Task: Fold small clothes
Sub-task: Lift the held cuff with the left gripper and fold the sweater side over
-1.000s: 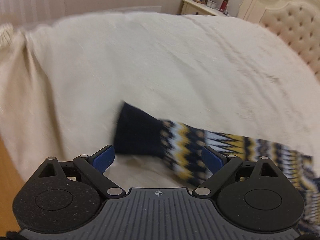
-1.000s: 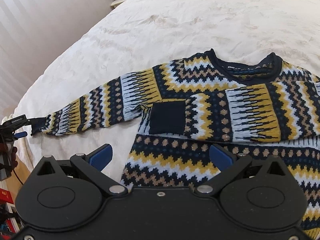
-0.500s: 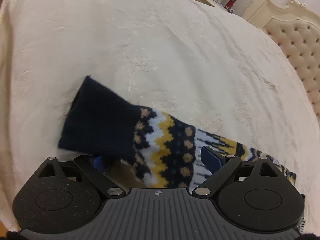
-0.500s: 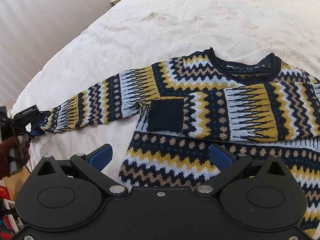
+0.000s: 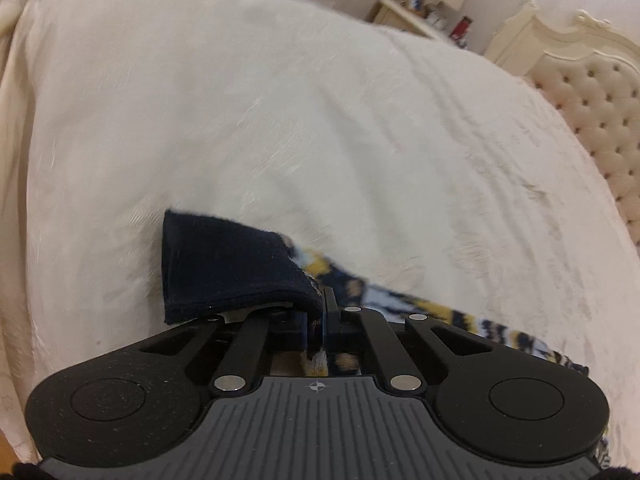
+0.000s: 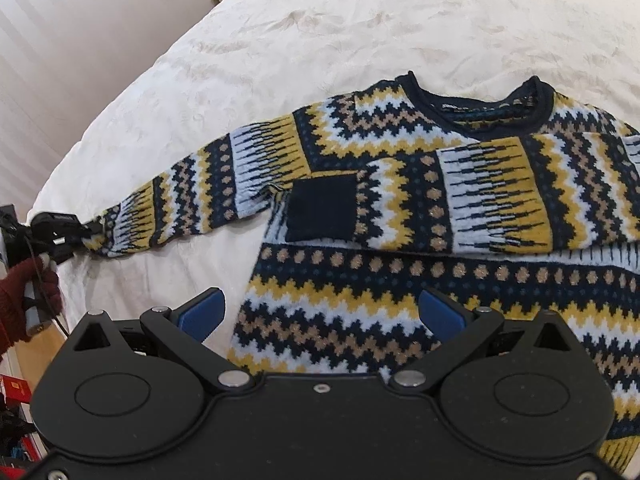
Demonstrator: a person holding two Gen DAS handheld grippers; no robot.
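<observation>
The left gripper [image 5: 318, 332] is clamped shut on the sweater's outstretched sleeve [image 6: 192, 196], its two pads pressed together with patterned knit pinched between them just behind the navy cuff [image 5: 228, 264]. The cuff sticks out past the fingertips and is lifted a little off the bedspread [image 5: 320, 120]. From the right wrist camera this gripper [image 6: 60, 228] shows at the bed's left edge, held by a hand in a dark red knitted glove [image 6: 24, 300].

The right gripper [image 6: 320, 312] hangs with its jaws spread wide and nothing between the blue pads [image 6: 204, 312]; it is above the sweater's lower left part, touching nothing.

The sweater [image 6: 460, 208], zigzag-patterned in navy, mustard, white and tan, lies flat on the white bedspread with its collar toward the far side. Its other sleeve [image 6: 460, 204] is folded across the chest, that navy cuff lying near the body's left edge.

Farther out, a tufted cream headboard [image 5: 596, 116] stands at the bed's right end, and beside it a cream nightstand [image 5: 404, 16] with small items, too blurred to name.
</observation>
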